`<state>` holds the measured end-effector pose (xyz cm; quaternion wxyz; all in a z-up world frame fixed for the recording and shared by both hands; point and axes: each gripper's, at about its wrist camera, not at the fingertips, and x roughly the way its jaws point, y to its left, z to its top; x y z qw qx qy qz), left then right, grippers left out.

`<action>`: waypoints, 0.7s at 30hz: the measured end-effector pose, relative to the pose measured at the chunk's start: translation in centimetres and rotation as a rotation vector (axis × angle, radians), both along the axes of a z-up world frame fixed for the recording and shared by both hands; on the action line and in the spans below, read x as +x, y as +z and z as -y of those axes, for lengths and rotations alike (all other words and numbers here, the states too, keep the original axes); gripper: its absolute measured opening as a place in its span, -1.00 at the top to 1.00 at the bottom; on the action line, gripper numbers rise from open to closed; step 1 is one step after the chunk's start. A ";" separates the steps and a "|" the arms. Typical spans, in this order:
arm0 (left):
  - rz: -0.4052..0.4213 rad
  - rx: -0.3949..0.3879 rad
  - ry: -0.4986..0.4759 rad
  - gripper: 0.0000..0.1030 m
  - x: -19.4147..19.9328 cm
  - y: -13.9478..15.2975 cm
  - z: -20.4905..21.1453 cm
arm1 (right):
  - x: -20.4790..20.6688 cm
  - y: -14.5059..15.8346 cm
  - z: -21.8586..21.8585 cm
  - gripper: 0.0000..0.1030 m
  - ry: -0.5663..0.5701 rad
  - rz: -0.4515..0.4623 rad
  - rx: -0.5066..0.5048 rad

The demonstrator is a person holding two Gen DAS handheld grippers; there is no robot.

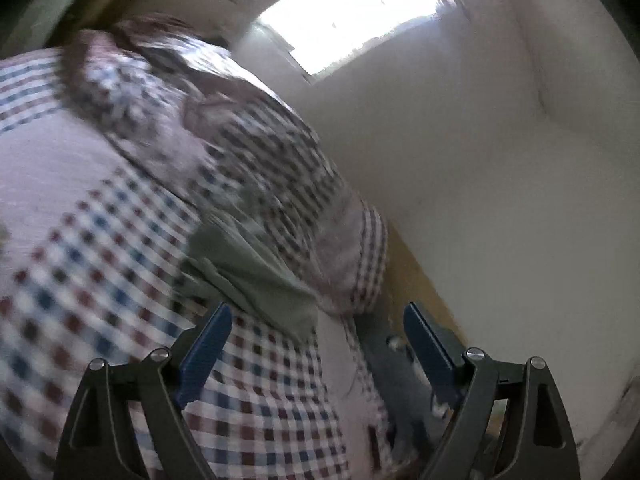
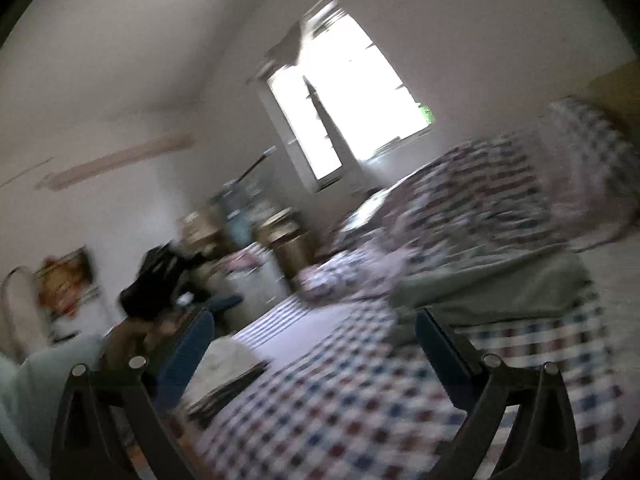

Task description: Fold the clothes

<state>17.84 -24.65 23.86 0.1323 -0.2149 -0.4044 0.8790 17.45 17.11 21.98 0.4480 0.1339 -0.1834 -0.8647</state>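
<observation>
We see the left claw (image 1: 318, 350) standing wide open, its two blue pads far apart, and nothing is held between them. Just beyond its pads lies a grey-green garment (image 1: 256, 276), folded into a flat bundle, on a bed covered with a checked sheet (image 1: 100, 248) in red, blue and white. The garment is near the pads but apart from them. Behind it there is a heap of checked bedding (image 1: 280, 160) (a quilt or pillows, we cannot tell which because of the blur). To the right of the bed the pale wall (image 1: 500, 180) rises, and above it a bright window (image 1: 352, 16) shows.

The right claw (image 2: 314, 338) is also wide open and holds nothing. In its view the same grey-green garment (image 2: 500, 292) lies beyond the right pad, on the checked sheet (image 2: 360, 400), not touching the claw. Further away the checked bedding (image 2: 480, 192) is piled up. To the left of the bed stand blurred furniture and a dark shape (image 2: 156, 284), which we cannot identify. A bright window (image 2: 352, 100) is in the far wall.
</observation>
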 end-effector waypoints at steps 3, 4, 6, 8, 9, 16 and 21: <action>0.003 -0.080 -0.065 -0.75 -2.8 -1.0 -5.5 | -1.8 -0.7 -1.8 -1.00 -0.160 0.057 0.009; 0.009 -0.102 -0.077 -0.75 -3.4 -1.6 -6.8 | -2.3 -0.9 -2.1 -1.00 -0.188 0.078 0.022; 0.028 -0.149 -0.101 -0.75 -4.8 -3.0 -9.7 | -3.7 -1.3 -2.6 -1.00 -0.252 0.116 0.074; 0.056 -0.212 -0.101 -0.75 -6.0 -4.2 -12.0 | -5.0 -1.9 -2.6 -1.00 -0.287 0.142 0.140; 0.070 -0.250 -0.099 -0.75 -6.4 -5.0 -13.1 | -5.6 -2.3 -2.5 -1.00 -0.293 0.147 0.160; 0.167 -0.478 -0.040 -0.75 -9.8 -10.6 -17.2 | -12.7 -6.8 -0.7 -1.00 -0.377 0.249 0.323; 0.203 -0.575 -0.003 -0.75 -11.5 -14.1 -18.0 | -17.2 -11.5 1.6 -1.00 -0.379 0.351 0.459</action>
